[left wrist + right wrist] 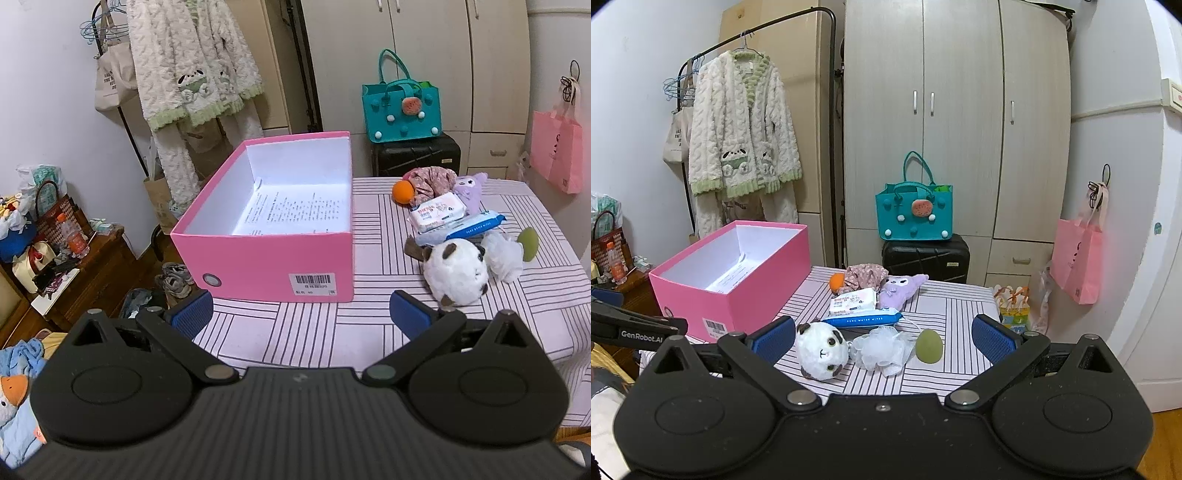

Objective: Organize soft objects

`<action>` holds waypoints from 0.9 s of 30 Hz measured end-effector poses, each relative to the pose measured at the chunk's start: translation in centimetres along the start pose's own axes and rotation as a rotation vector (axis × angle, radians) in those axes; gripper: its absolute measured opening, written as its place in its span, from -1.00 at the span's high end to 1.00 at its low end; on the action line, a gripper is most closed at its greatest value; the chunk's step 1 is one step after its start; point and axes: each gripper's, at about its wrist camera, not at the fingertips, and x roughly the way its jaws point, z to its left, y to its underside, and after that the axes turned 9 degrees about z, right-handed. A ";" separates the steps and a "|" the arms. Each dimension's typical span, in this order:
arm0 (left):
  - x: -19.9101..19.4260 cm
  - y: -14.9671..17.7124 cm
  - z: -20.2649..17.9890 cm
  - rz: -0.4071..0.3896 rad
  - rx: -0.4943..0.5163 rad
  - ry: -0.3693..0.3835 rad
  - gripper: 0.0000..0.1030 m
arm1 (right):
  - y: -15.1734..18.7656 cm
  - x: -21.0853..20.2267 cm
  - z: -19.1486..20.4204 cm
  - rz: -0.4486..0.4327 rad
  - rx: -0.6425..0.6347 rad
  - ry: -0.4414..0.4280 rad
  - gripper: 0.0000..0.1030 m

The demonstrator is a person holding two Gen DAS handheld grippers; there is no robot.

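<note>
An open pink box (273, 266) (746, 291) with a printed sheet inside stands on the striped table (369, 332) (960, 332). Right of it lie soft things: a white panda plush (456, 275) (822, 350), a white mesh sponge (502, 256) (881, 349), a green egg-shaped sponge (529, 243) (929, 345), two wipes packs (437, 210) (862, 319), a purple plush (469, 188) (901, 290) and a floral cloth toy with an orange ball (402, 192) (835, 281). My left gripper (301, 317) hovers open before the box. My right gripper (882, 338) is open, with the panda and sponges seen between its fingers, farther off.
A teal bag (400, 110) (912, 212) sits on a black suitcase (925, 258) behind the table. A fluffy robe hangs on a rack (742, 129) at left. A pink bag (1076, 258) hangs at right. A cluttered wooden stand (74, 266) is left of the table.
</note>
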 end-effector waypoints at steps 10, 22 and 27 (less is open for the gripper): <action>0.1 0.2 -0.2 0.006 0.018 0.011 -1.00 | 0.6 0.1 -0.1 -0.004 0.002 0.005 -1.00; 0.3 0.7 -0.4 -0.007 0.039 0.022 -1.00 | 1.0 0.0 0.1 -0.019 0.000 0.015 -1.00; 0.8 1.0 0.0 -0.033 0.020 0.032 -1.00 | 1.9 0.0 0.2 -0.051 -0.006 0.016 -1.00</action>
